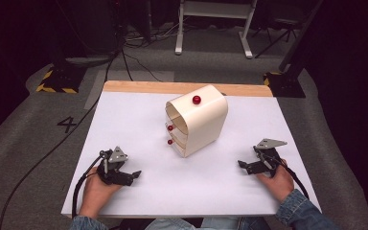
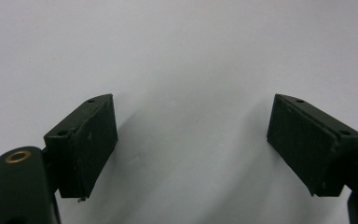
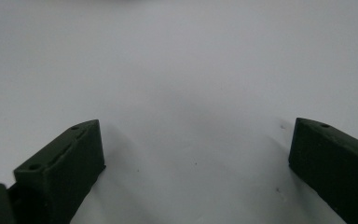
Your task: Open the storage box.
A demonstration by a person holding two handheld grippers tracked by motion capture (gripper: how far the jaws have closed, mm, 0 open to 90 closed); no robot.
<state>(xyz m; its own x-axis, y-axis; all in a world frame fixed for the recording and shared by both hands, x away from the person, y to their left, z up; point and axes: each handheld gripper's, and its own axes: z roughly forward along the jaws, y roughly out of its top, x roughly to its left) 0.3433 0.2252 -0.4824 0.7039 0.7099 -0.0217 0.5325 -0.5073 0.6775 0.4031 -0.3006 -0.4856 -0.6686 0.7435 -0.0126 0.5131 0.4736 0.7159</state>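
High view: white table [image 1: 139, 120] with a wooden strip along its far edge, sitting on grey carpet. Near the middle of the table stands a cream cabinet [image 1: 199, 120] with a rounded arched top, upright, turned at an angle so its drawer front faces toward the near left. One red knob [image 1: 196, 99] sits on top of the cabinet; two smaller red knobs, an upper drawer knob [image 1: 170, 128] and a lower drawer knob [image 1: 169, 142], show on the front, one above the other. Drawers look pushed in, can't tell for sure. Left claw [image 1: 133, 175] rests on the table near the near-left corner, held in the person's left hand [image 1: 97, 188], jaws pointing right, grey three-cornered plate on top, black cable trailing off the near-left side. Right claw [image 1: 243, 165] rests near the near-right edge, held in the right hand [image 1: 279, 182], denim sleeve at the wrist, jaws pointing left. Both claws well apart from the cabinet, one to each side, nothing touching it. Left gripper view: left claw [image 2: 192, 140] jaws spread wide apart, bare white table surface between them, nothing gripped. Right gripper view: right claw [image 3: 196, 163] jaws also spread wide, just white table between, nothing held. Background in the high view: dark room, white frame legs at the far side, black stands with yellow-black hazard tape, a "4" marked on the carpet to the left, cables on the floor.
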